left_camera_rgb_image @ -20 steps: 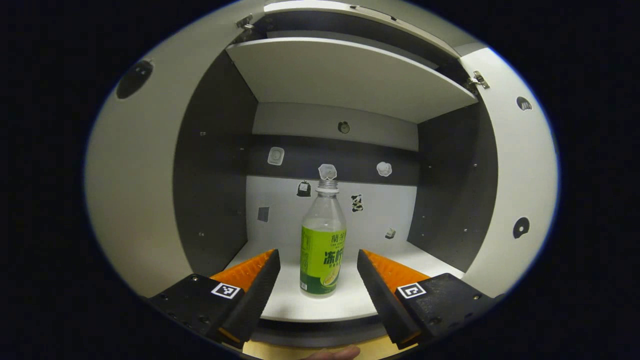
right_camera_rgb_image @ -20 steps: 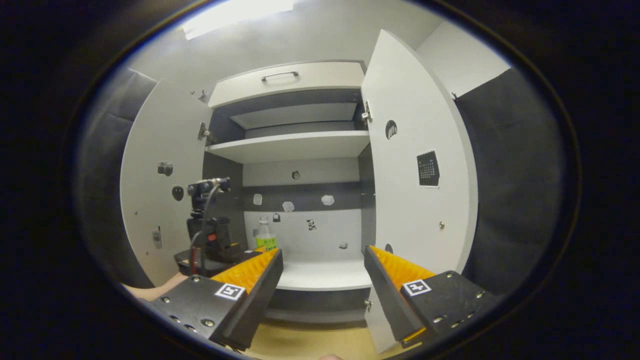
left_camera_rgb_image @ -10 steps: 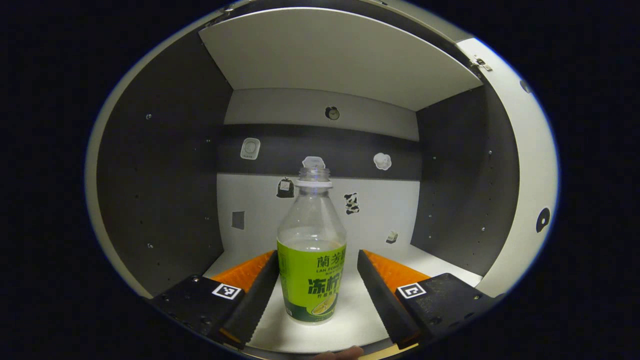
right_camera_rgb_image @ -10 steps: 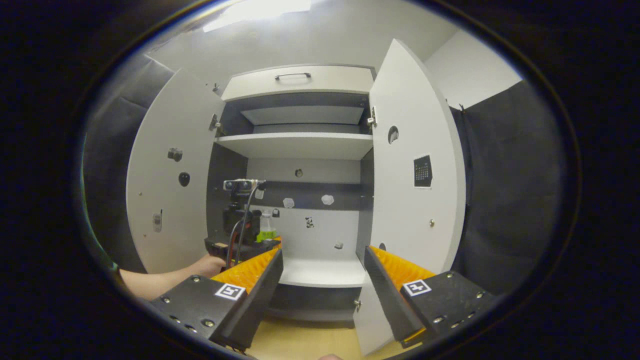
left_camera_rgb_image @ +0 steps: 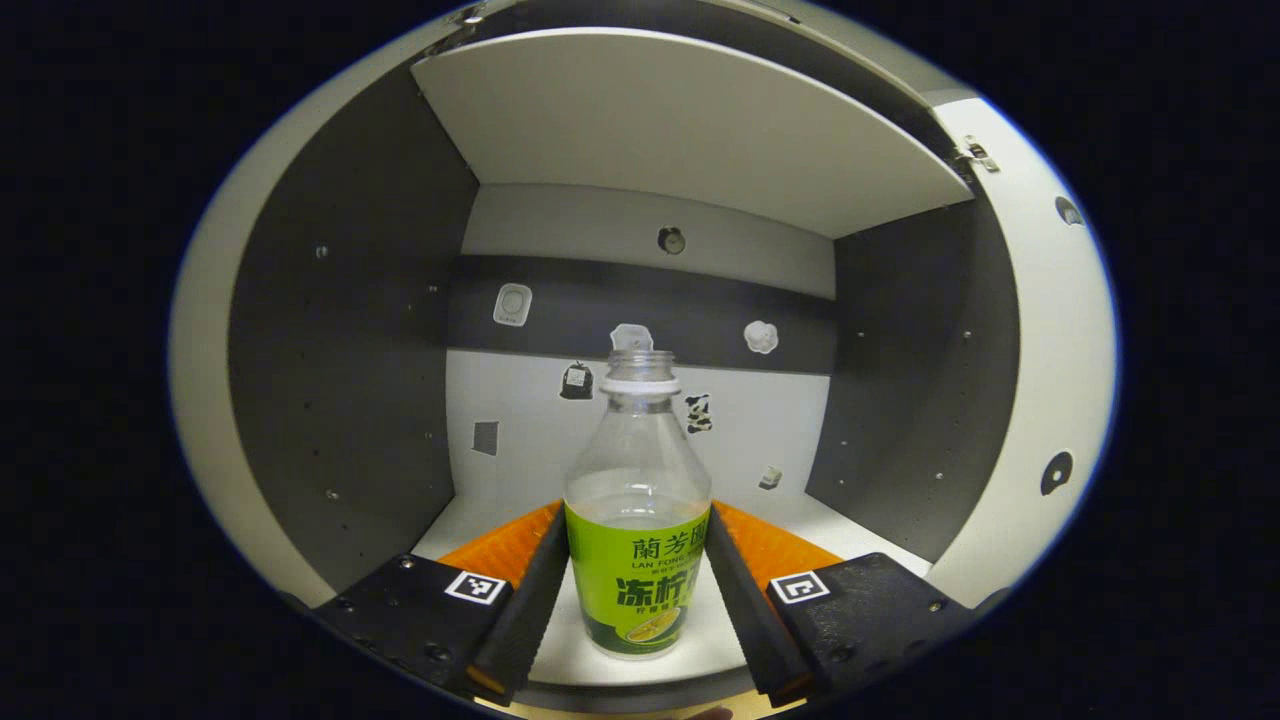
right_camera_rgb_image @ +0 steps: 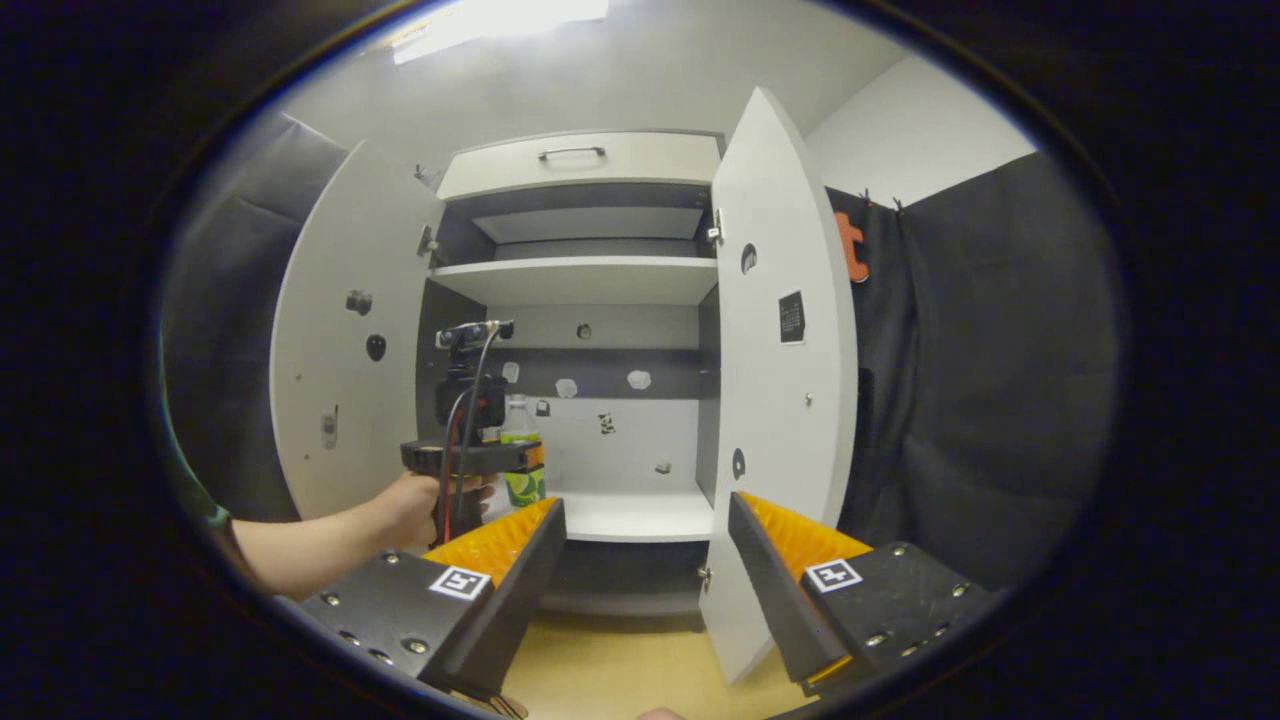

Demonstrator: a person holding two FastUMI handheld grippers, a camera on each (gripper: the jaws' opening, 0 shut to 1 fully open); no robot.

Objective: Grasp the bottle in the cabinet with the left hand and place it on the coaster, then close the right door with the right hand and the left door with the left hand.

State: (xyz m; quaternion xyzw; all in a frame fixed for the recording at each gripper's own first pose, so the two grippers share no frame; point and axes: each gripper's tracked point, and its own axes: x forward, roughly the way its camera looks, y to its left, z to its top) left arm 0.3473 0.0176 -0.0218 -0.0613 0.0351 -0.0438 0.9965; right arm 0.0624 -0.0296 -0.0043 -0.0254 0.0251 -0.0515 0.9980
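Note:
A clear uncapped bottle (left_camera_rgb_image: 638, 540) with a green label stands upright near the front of the cabinet's lower shelf (left_camera_rgb_image: 800, 515). My left gripper (left_camera_rgb_image: 638, 610) is shut on it, both fingers pressing the sides of the label. In the right gripper view the bottle (right_camera_rgb_image: 522, 440) sits behind the left gripper (right_camera_rgb_image: 470, 455), which a hand (right_camera_rgb_image: 415, 505) holds at the shelf front. My right gripper (right_camera_rgb_image: 645, 590) hangs open and empty in front of the cabinet, below shelf level. The left door (right_camera_rgb_image: 340, 350) and right door (right_camera_rgb_image: 780, 380) both stand open.
An upper shelf (right_camera_rgb_image: 580, 280) spans the cabinet above the bottle, with a drawer front (right_camera_rgb_image: 580, 160) above it. Small stickers dot the back wall (left_camera_rgb_image: 640, 290). A wooden floor (right_camera_rgb_image: 620, 670) lies below. The right door's lower edge is close to my right gripper's finger.
The left gripper moved in around the bottle and its fingers closed onto the label. The right gripper drifted, so the right door now looks narrower and more edge-on.

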